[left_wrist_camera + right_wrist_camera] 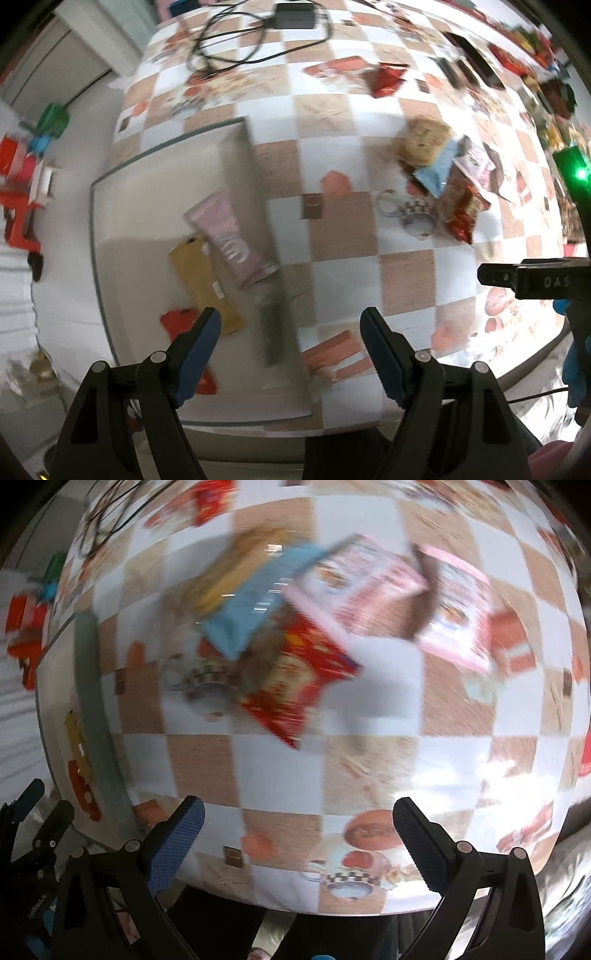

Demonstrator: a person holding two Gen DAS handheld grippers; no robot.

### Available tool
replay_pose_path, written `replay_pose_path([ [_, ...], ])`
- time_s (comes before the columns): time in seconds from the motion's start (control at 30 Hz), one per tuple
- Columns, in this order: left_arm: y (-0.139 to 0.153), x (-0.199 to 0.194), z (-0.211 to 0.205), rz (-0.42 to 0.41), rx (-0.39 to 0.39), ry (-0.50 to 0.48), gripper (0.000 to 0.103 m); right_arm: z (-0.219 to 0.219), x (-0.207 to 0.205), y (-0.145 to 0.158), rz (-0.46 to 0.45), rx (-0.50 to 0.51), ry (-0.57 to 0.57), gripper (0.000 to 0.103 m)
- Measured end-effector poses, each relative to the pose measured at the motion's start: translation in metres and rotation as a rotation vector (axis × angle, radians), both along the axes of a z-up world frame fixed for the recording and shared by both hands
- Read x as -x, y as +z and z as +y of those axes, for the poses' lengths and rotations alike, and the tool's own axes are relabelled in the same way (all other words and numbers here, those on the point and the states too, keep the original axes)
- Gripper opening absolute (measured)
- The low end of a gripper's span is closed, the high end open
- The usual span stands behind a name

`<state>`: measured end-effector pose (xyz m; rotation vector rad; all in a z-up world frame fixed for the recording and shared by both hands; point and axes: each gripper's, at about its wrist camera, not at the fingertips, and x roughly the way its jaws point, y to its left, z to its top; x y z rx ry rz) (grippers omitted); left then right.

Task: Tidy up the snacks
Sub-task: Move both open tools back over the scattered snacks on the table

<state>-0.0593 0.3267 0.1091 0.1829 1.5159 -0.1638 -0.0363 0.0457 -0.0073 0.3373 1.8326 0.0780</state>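
A cream bin (pixel 147 173) stands at the table's left end. In it lie a pink packet (pixel 229 236), a yellow packet (pixel 203 280) and a red packet (pixel 177 321). My left gripper (pixel 291 354) is open and empty, above the bin's right wall. A pile of snacks lies on the checked tablecloth: a red packet (pixel 295 679), a light blue packet (pixel 255 602), a biscuit pack (pixel 236 568) and pink packets (pixel 373 587). My right gripper (pixel 295 842) is open and empty, above the table in front of the pile. The right wrist view is blurred.
A black adapter (pixel 291 14) with cables lies at the far end. More snacks (pixel 384 77) lie across the far table. The bin's wall (pixel 92 686) shows at the left of the right wrist view. The other gripper (pixel 532 280) is at the right edge.
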Motion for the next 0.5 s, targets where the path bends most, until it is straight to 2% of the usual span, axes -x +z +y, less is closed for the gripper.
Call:
replay_pose_path([
  [0.33, -0.009, -0.019, -0.057, 0.036, 0.013, -0.099, 0.081, -0.089, 0.042, -0.011, 0.037, 0.04, -0.161, 0.103],
  [0.5, -0.014, -0.032, -0.071, 0.051, 0.039, -0.086, 0.081, -0.123, 0.058, -0.013, 0.055, 0.055, -0.212, 0.103],
])
